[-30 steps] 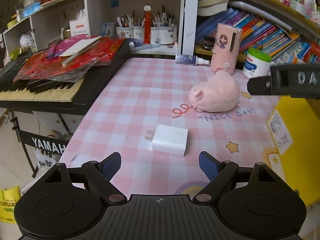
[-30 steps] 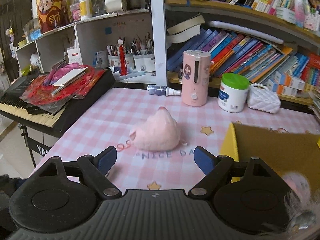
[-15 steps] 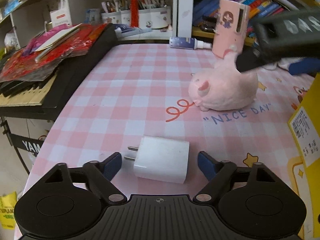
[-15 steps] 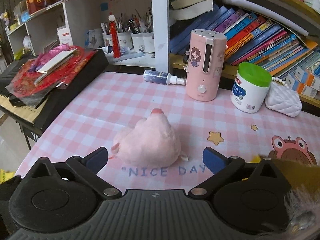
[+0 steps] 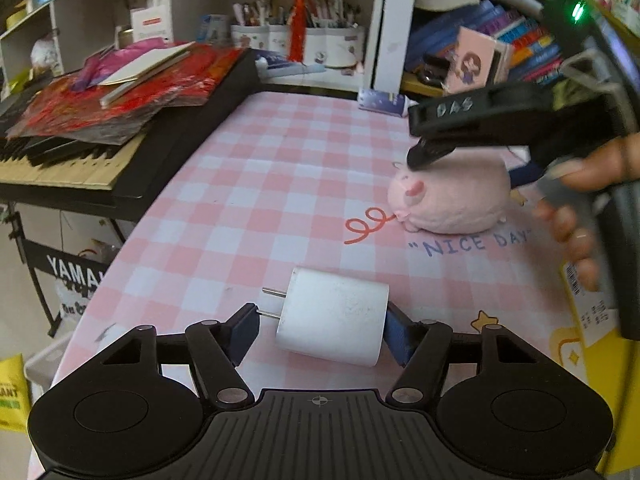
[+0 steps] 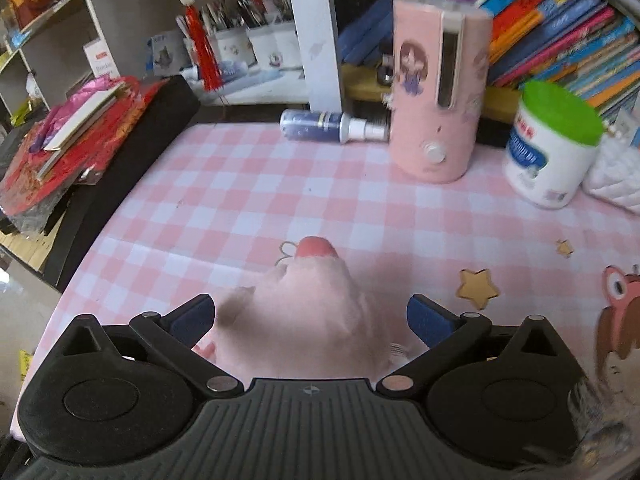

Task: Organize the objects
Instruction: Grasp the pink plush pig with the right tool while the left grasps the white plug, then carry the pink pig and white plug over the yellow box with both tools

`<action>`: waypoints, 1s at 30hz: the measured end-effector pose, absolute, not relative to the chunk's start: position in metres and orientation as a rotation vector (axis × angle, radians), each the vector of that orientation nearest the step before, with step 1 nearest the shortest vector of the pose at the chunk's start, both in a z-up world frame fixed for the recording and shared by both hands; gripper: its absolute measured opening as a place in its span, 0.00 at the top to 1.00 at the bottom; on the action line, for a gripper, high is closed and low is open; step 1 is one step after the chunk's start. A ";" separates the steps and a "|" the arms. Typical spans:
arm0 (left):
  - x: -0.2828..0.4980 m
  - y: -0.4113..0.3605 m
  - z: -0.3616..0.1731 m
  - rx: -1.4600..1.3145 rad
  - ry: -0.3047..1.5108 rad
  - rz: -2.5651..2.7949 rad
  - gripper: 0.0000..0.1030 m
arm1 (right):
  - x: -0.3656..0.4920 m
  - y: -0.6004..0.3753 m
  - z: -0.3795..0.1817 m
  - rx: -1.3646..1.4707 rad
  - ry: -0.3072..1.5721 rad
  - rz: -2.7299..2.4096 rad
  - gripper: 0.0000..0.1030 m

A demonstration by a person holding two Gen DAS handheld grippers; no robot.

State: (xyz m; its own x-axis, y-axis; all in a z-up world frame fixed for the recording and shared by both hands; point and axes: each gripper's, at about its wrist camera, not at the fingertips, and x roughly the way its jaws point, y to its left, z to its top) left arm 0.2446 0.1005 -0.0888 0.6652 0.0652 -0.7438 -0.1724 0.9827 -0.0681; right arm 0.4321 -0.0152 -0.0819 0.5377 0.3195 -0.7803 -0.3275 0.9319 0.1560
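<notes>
The left gripper (image 5: 320, 330) is tilting down toward the pink checked tablecloth (image 5: 256, 208), straddling the white charger (image 5: 334, 316); its jaws have just been closing, the right pad is touching the charger's flat end, and the left pad is sitting beside the lower prong, with no firm squeeze visible. The right gripper (image 6: 310, 318) is also angling downward, a person's hand (image 5: 580, 216) wrapping its handle; its jaws are standing at their widest around the pink plush pig (image 6: 312, 312), with gaps on both sides.

A second ago the charger was lying well ahead of the left fingertips and the pig was sitting well ahead of the right gripper; now each is lying between the jaws.

The charger is lying in front of the pig, nearer the table's front edge. Behind the pig, the pink cylinder (image 6: 438, 96) is standing upright, the blue spray bottle (image 6: 332, 126) is lying on its side to its left, and the green-lidded jar (image 6: 550, 148) is standing to its right. White cups (image 5: 300, 40) on the shelf are holding pens. A yellow box (image 5: 592, 332) is sitting right of the pig, its contents out of view.
</notes>
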 end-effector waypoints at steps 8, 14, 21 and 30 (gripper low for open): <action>0.225 0.111 -0.076 -0.184 0.807 0.178 0.37 | 0.438 -0.013 -0.096 0.079 0.951 0.427 0.24; 0.206 0.120 -0.061 -0.207 0.761 0.191 0.37 | 0.410 -0.020 -0.064 0.092 0.878 0.426 0.41; 0.170 0.126 -0.040 -0.219 0.719 0.189 0.37 | 0.348 -0.040 -0.024 0.074 0.764 0.449 0.42; 0.112 0.133 -0.026 -0.235 0.698 0.154 0.37 | 0.251 -0.055 -0.016 -0.011 0.729 0.462 0.41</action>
State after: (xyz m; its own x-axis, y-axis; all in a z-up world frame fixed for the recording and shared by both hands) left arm 0.1124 0.1333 -0.0259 0.7564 0.0612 -0.6513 -0.2177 0.9624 -0.1624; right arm 0.2514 -0.0551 -0.0155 0.6501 0.4033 -0.6439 -0.4108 0.8995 0.1487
